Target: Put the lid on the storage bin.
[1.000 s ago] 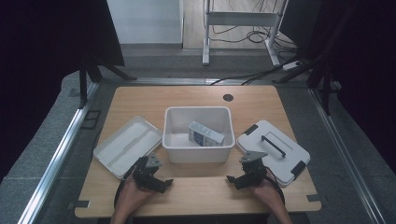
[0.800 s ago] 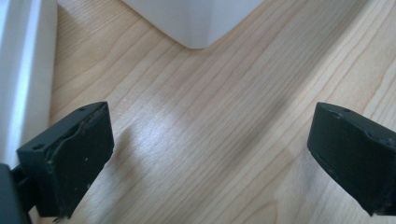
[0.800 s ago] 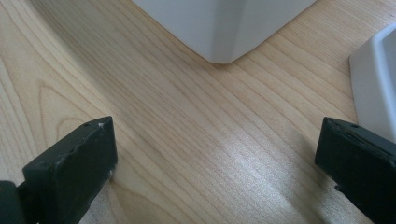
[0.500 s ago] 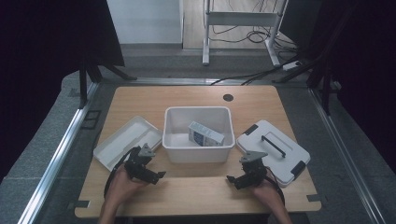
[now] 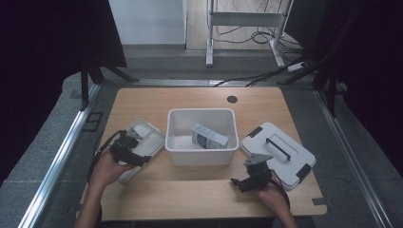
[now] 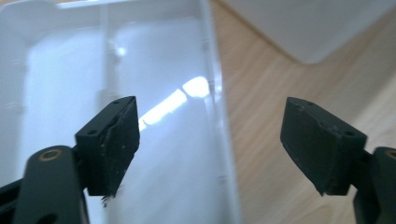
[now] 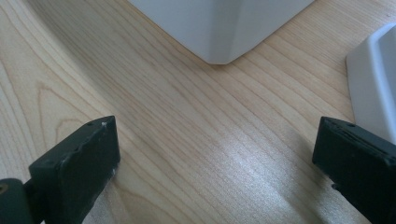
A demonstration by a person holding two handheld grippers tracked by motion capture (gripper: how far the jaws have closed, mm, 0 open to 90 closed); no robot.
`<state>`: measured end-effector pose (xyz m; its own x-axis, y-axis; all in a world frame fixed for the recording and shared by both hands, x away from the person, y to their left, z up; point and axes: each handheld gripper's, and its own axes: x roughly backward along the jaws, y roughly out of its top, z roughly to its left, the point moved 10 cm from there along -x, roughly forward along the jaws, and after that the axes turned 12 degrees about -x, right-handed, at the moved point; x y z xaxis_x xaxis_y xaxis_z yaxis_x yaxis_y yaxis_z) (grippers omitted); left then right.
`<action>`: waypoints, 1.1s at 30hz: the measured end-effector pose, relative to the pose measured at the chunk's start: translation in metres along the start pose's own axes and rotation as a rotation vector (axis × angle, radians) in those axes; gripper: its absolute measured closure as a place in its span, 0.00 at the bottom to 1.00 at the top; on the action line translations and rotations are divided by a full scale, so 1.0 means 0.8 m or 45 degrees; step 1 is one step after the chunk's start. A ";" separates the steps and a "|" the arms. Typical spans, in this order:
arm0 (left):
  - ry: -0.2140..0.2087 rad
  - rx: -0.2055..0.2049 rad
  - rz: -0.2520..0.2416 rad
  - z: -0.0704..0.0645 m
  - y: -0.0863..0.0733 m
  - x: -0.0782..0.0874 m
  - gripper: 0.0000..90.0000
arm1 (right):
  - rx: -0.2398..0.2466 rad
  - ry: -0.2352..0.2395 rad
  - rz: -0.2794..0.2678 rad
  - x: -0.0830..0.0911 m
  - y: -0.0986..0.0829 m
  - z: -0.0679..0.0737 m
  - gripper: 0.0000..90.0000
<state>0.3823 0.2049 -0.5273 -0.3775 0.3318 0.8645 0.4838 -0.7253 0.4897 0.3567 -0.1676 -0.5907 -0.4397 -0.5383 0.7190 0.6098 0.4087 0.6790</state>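
step: reaching for flat white plastic tray (image 5: 142,137) at 9 o'clock | left gripper (image 6: 212,154) jaws wide, straddling tray rim | right gripper (image 5: 240,182) wide, empty | next: I'd close on rim

Wooden table (image 5: 199,102), light grain, round cable hole (image 5: 232,99) at 1 o'clock. Grey floor (image 5: 43,142) around it; metal rails (image 5: 57,164) along both sides. White metal stand (image 5: 247,19) with cables at 12 o'clock. Dark curtains (image 5: 43,38) at 10 and 2 o'clock.

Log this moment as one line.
left tongs: open, straddling tray rim | right tongs: open, over table | bin: holds box
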 end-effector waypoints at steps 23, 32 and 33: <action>-0.086 0.097 0.366 0.075 -0.043 -0.055 0.82 | -0.002 0.001 -0.002 0.000 0.000 0.000 0.01; -0.115 0.030 0.406 0.077 -0.044 -0.052 0.99 | -0.001 0.001 -0.003 0.000 0.000 0.000 0.01; -0.120 0.031 0.400 0.077 -0.043 -0.050 0.99 | -0.001 0.001 -0.003 0.000 0.000 0.000 0.01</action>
<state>0.4294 0.2533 -0.5720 -0.1327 0.1492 0.9799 0.5845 -0.7866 0.1990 0.3564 -0.1675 -0.5904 -0.4407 -0.5398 0.7172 0.6093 0.4069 0.6806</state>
